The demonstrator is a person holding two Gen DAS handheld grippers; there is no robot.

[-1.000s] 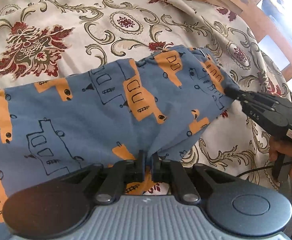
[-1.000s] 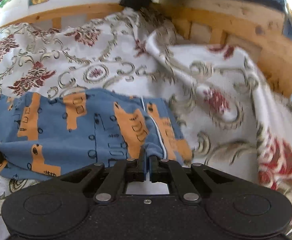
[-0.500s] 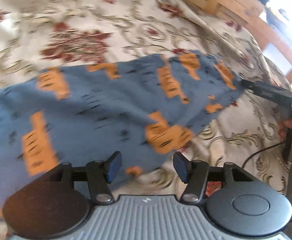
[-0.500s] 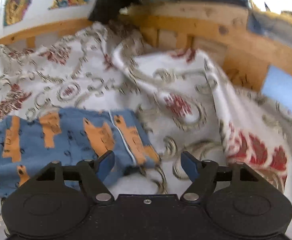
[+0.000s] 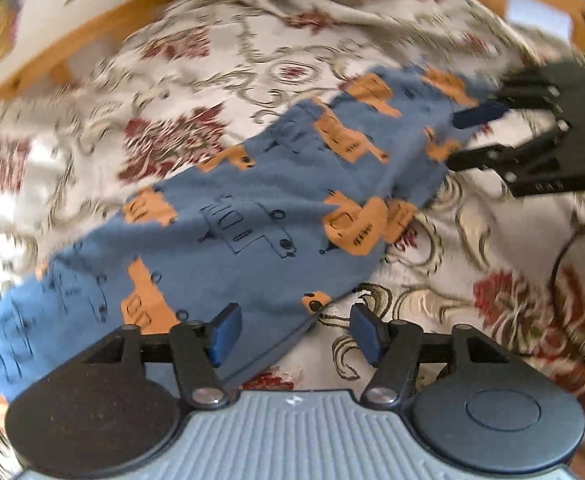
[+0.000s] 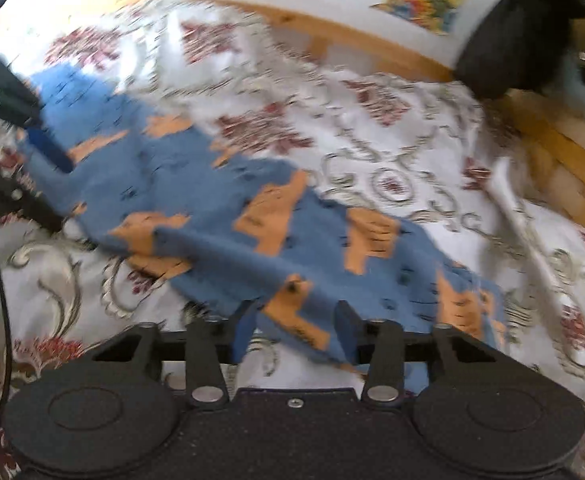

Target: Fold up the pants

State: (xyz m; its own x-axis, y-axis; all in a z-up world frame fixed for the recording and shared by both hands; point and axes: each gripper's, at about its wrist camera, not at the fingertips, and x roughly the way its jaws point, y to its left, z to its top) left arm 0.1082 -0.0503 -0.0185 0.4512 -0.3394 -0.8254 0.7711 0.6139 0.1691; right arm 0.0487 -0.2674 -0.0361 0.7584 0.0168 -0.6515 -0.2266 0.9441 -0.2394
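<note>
The pants (image 5: 260,216) lie flat on the bed cover (image 5: 212,64), as a long blue strip with orange prints. Both tongs are spread and hold nothing. The left tongs (image 5: 296,332) hover low over one long edge of the pants, with the hem running between the two pads. The right tongs (image 6: 296,332) are over the other part of the strip, with a fold of cloth just ahead of them. In the left view the right tongs (image 5: 472,136) show at the far end of the pants, also spread.

Both pictures are blurred, so the tongs are probably moving fast. I think the next grasp is the risk. If the tongs close while moving, they can catch only the top layer, and the fold underneath opens. They can also pinch the bed cover together with the pants, because both are soft and lie close together.
</note>
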